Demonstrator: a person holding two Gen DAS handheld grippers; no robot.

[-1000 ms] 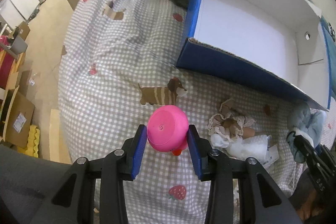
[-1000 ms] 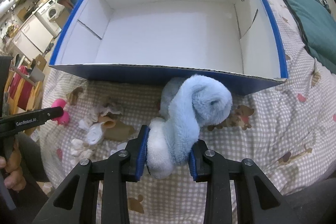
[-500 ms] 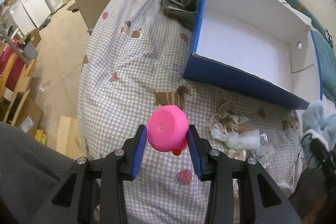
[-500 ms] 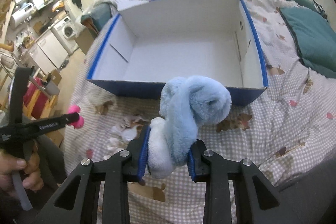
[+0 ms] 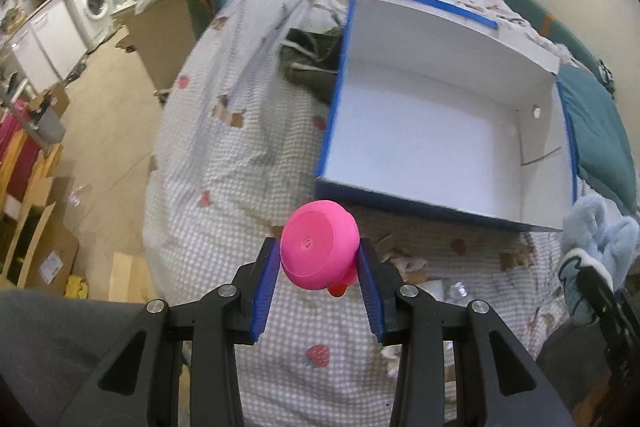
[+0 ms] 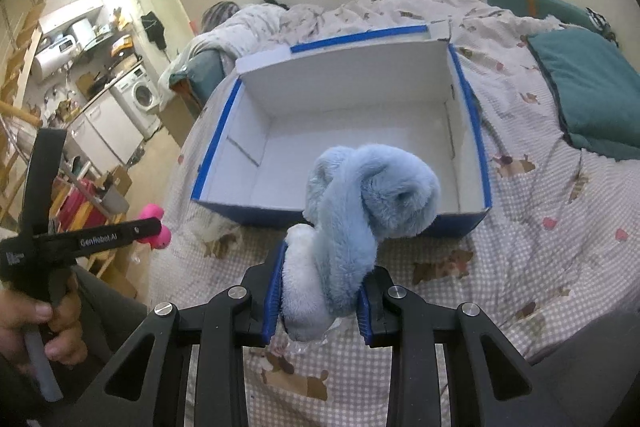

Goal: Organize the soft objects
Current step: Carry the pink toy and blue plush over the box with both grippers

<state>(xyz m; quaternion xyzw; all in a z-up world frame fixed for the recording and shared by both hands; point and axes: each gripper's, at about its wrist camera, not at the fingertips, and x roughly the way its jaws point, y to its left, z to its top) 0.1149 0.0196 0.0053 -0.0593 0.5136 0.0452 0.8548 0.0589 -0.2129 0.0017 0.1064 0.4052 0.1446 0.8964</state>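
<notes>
Both grippers are loaded and held above the bed. The left gripper (image 5: 319,263) is clamped on a pink rubber toy (image 5: 318,251), its flat round base facing the camera. The right gripper (image 6: 320,293) is pinched tight on a light-blue plush toy (image 6: 360,223), its pads sunk into the fur and most of the plush bulging out above the jaws.

The target looks like the white box with blue edges (image 6: 468,103), open, nothing inside, sitting on the checked bedspread (image 5: 224,155) just beyond both toys.

To do the drop well, carry each toy clear over the near blue wall before opening, since the plush hangs low and could snag the rim. Release over the box floor, one toy to each side so they don't pile up.

Hard to read: the pink toy's shape is hidden behind its base, with only an orange bit poking out below. What animal the plush is, can't tell. Small pale items (image 5: 432,285) lie on the bedspread near the box front, partly blocked by the fingers; they look like fabric scraps and plastic wrap, not certain.
</notes>
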